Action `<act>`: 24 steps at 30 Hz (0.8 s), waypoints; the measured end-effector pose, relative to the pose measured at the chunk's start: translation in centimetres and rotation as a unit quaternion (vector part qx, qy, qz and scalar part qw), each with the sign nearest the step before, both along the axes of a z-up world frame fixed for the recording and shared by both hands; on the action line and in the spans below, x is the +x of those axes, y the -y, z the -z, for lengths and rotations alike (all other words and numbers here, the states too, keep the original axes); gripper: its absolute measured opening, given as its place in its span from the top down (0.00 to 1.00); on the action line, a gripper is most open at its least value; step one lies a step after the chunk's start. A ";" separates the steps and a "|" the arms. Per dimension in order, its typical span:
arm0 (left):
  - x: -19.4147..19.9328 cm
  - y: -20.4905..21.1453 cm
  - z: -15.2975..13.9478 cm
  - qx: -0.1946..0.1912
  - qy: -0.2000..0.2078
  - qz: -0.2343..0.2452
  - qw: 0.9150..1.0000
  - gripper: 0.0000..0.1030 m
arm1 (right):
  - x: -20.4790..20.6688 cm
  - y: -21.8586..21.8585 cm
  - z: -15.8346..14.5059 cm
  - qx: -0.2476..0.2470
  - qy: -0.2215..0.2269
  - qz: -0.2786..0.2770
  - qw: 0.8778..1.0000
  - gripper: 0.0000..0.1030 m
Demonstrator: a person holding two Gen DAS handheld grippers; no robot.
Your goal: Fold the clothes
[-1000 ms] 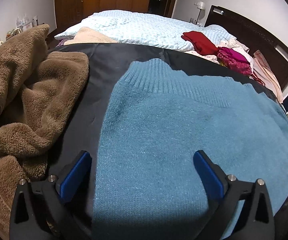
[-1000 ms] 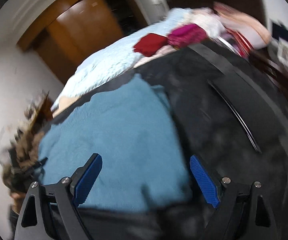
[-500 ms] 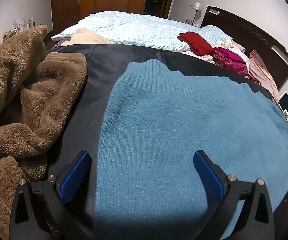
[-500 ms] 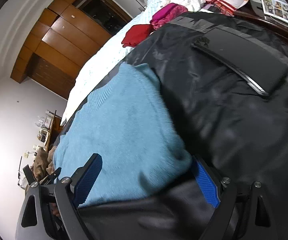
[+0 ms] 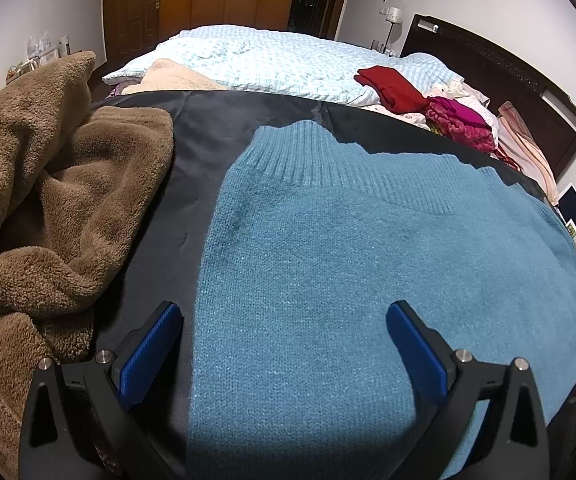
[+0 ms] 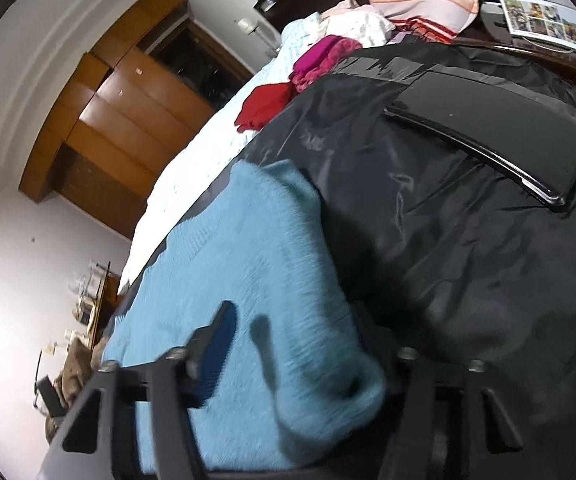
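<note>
Betw. wide L tongs [image 5: 284, 344]: blue sweater [image 5: 368, 280]; R tongs [image 6: 292, 344] narrowing round its edge.

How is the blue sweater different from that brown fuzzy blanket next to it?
The blue sweater lies spread flat; the brown blanket sits in a rumpled heap. The sweater is a fine knit with a ribbed band; the blanket is thick, shaggy fleece. The sweater lies under the left gripper, whose jaws are open; the blanket lies off to its side. Both rest on the same black sheet.

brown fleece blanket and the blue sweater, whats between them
In the left wrist view, only a strip of black cloth separates the brown fleece blanket from the blue sweater.
</note>
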State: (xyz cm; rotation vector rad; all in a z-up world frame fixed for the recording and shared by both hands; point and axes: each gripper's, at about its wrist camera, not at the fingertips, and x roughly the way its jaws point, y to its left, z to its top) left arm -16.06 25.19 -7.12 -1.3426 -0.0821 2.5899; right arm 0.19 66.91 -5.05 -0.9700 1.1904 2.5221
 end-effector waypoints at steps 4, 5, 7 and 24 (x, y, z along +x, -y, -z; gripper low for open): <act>0.0 0.0 0.0 0.000 -0.001 0.000 1.000 0.01 | 0.0 -0.2 0.4 -0.020 -0.008 -0.006 1.000 0.48; 0.0 0.0 0.0 0.000 -0.001 -0.001 1.000 0.01 | 0.0 -0.2 0.5 -0.023 -0.011 -0.009 1.000 0.48; 0.1 0.0 0.0 0.000 -0.002 -0.001 1.000 0.01 | -0.2 0.0 0.6 -0.025 -0.016 -0.019 0.999 0.47; 0.1 0.1 0.0 0.000 -0.003 0.001 1.000 0.01 | -0.8 0.3 0.9 0.003 -0.021 -0.013 1.000 0.65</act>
